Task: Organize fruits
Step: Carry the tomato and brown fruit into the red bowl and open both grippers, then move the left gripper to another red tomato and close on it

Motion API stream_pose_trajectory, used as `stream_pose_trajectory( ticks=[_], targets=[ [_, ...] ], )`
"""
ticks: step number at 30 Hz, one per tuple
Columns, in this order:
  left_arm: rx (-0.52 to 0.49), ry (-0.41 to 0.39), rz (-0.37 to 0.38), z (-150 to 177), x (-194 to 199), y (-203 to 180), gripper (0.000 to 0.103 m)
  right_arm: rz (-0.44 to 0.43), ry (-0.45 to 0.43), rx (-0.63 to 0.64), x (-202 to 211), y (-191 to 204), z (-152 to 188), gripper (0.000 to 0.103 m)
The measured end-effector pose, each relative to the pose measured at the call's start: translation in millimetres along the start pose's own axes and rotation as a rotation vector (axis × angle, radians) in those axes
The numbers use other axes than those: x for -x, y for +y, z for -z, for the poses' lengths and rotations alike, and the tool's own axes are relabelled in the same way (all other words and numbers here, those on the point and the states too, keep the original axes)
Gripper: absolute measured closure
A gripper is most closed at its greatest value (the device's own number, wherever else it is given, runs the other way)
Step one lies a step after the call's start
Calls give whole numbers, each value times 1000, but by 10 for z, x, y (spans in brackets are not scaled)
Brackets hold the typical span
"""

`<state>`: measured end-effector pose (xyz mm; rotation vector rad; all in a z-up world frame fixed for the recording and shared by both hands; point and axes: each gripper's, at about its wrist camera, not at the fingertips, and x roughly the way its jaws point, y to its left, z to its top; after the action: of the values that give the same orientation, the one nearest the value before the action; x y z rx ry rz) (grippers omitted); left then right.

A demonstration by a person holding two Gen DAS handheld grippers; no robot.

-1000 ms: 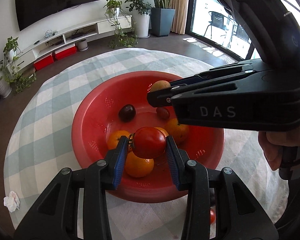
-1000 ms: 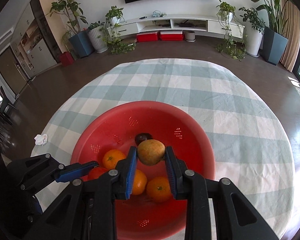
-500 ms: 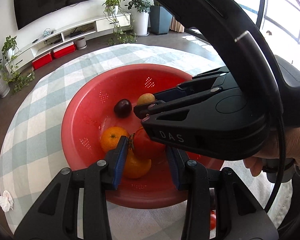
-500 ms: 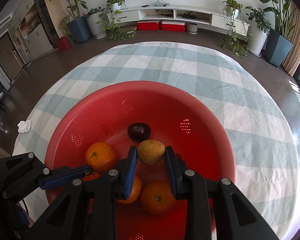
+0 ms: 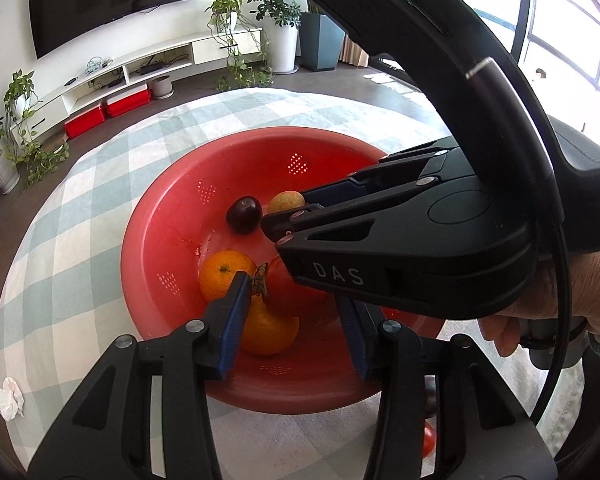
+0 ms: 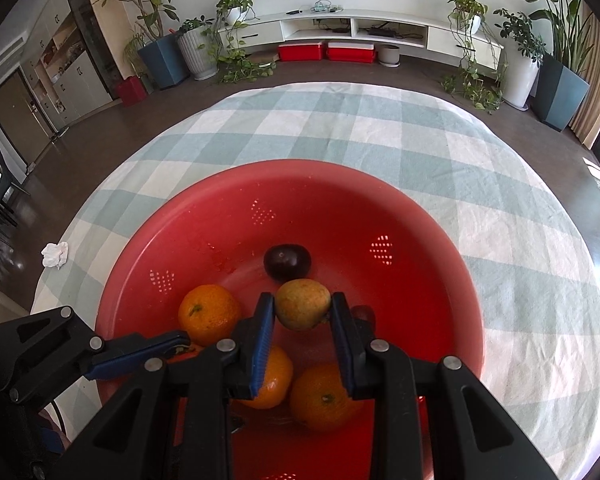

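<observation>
Fruit lies gathered in the round red plastic colander [image 6: 440,216]. Over it, the left gripper [image 5: 296,314] is opening off a red tomato [image 5: 296,296]; the right gripper [image 6: 302,338] clamps a yellow-green pear [image 6: 302,304], lowered for setting down.

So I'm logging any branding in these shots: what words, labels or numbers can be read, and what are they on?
"DAS": raised letters on the side of the black plastic right tongs, seen in the left wrist view.
Nothing else is readable: the red perforated plastic basin, the green-and-white checked tablecloth and the fruit carry no text, and the wall-mounted dark screen shows none.
</observation>
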<state>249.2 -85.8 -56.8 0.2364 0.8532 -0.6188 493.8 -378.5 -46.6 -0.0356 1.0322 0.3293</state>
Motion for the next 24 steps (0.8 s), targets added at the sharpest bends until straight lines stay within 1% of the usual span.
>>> stream_pose_trajectory(
  ticks=[1,2,3,4,6,8,11,13,14,15,16,17,18,20,23,24],
  targets=[
    [2,-5,1,1,5,7,57,-1,-2,1,2,3,2,72],
    [4,-11,2,-5,11,17,52,-2,-3,2,7,4,6,72],
    [5,-16,2,-2,24,11,48,-7,-6,1,13,6,8,70],
    [6,-20,2,-1,36,4,47,-12,-12,1,22,10,11,68],
    [10,-25,-1,-3,49,10,41,-15,-23,4,46,30,13,60],
    [18,-32,-3,-5,60,41,40,-4,-36,8,83,47,18,53],
    [29,-40,-7,1,99,79,40,2,-55,1,154,35,24,53],
    [38,-50,-13,8,148,104,37,-1,-72,-12,229,11,36,52],
    [44,-61,-15,13,188,119,32,-6,-84,-20,281,-3,47,52],
    [50,-72,-17,21,236,126,28,-11,-97,-30,339,-25,63,49],
    [55,-84,-19,35,291,117,26,-16,-114,-43,407,-47,87,47],
    [60,-95,-20,50,349,120,21,-22,-131,-56,477,-71,116,44],
    [63,-107,-20,67,405,118,12,-31,-149,-72,551,-102,155,41],
    [71,-133,-20,121,509,108,1,-53,-177,-114,693,-176,251,37],
    [81,-145,-28,225,613,85,0,-90,-213,-182,892,-276,444,34],
    [83,-146,-35,267,636,67,0,-100,-224,-202,954,-299,516,31]
  ],
)
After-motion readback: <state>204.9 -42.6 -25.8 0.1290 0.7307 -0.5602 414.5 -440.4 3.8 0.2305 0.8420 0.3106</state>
